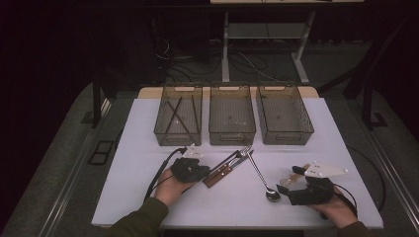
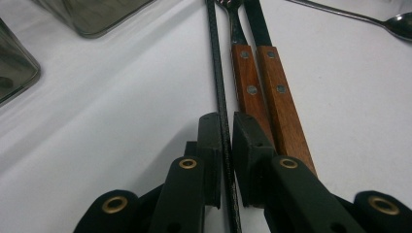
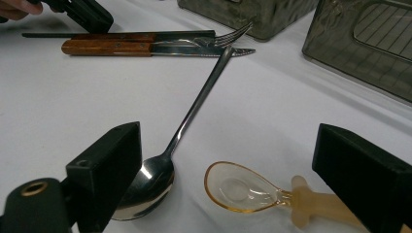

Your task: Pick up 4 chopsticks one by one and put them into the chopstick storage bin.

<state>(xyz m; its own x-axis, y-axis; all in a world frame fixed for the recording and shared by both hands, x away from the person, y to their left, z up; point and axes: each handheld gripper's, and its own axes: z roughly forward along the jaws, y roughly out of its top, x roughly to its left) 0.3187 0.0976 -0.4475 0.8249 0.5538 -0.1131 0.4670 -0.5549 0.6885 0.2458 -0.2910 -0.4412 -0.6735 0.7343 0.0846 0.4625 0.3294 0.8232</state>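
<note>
My left gripper [image 1: 201, 171] [image 2: 226, 121] lies low on the white table, shut on a thin black stick [image 2: 216, 58] that runs forward between its pads. Right beside the stick lie a wooden-handled fork [image 2: 245, 77] and a wooden-handled knife [image 2: 279, 97], side by side. My right gripper [image 1: 288, 178] [image 3: 231, 145] stands wide open near the front right. Between its jaws on the table are the bowl of a metal spoon [image 3: 145, 187] and a small amber plastic spoon [image 3: 238, 187]. The metal spoon [image 1: 262, 175] has its handle tip resting by the fork's tines [image 3: 233, 34].
Three see-through bins stand in a row at the back of the table: the left bin [image 1: 177, 138] holds thin black sticks; the middle bin [image 1: 232, 138] and right bin [image 1: 286, 138] look empty. Cables trail from both grippers toward the table's front.
</note>
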